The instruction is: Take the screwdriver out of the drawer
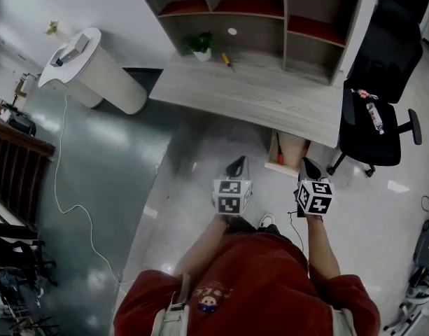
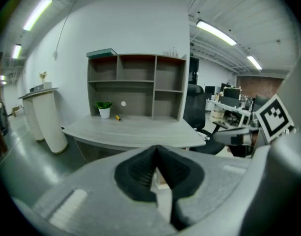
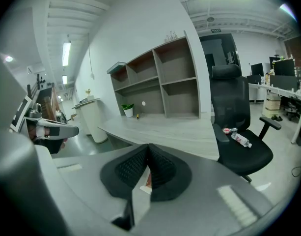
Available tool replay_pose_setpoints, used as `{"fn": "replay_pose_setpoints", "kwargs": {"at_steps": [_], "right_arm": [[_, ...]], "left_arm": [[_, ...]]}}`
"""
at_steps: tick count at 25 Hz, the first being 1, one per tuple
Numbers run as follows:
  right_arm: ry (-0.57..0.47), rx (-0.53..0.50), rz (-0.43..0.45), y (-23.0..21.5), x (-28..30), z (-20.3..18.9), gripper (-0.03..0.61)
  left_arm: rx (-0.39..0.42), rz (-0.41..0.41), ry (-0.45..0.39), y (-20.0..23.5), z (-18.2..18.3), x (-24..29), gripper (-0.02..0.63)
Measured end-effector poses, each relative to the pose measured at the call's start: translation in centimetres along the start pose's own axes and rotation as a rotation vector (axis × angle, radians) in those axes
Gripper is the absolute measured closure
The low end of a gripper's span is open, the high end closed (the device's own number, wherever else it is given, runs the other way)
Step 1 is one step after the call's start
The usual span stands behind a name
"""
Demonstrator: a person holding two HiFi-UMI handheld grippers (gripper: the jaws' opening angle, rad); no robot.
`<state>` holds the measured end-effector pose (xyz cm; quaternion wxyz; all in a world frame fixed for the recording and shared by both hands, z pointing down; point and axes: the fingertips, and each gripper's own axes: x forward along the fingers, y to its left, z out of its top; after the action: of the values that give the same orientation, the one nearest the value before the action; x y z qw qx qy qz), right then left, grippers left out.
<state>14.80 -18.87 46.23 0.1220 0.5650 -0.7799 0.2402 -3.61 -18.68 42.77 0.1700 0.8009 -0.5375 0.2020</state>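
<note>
Under the grey desk point(image 1: 256, 96) a wooden drawer point(image 1: 292, 150) stands pulled out. A slim orange-handled tool point(image 1: 280, 157), apparently the screwdriver, lies in it. Another small yellow-handled screwdriver point(image 1: 227, 59) lies on the desk top by a potted plant point(image 1: 200, 46). Both grippers are held side by side in front of the person, short of the drawer. My left gripper point(image 1: 236, 165) is shut and empty, its pads meeting at the tip point(image 2: 156, 151). My right gripper point(image 1: 311, 166) is also shut with nothing between its pads point(image 3: 149, 149).
An open shelf unit point(image 1: 270, 12) stands on the desk's back. A black office chair point(image 1: 378, 103) with a bottle point(image 1: 372, 115) on its seat stands right of the drawer. A white rounded stand point(image 1: 95, 68) and a trailing cable point(image 1: 67, 201) are at the left.
</note>
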Motion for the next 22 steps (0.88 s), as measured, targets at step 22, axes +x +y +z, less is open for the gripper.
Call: {"fn": "replay_pose_setpoints", "kwargs": {"at_steps": [22], "right_arm": [[-0.035, -0.025, -0.037, -1.4, 8.3, 2.0, 0.577]], "left_arm": [[-0.001, -0.024, -0.025, 5.2, 0.9, 8.4, 0.614]]}}
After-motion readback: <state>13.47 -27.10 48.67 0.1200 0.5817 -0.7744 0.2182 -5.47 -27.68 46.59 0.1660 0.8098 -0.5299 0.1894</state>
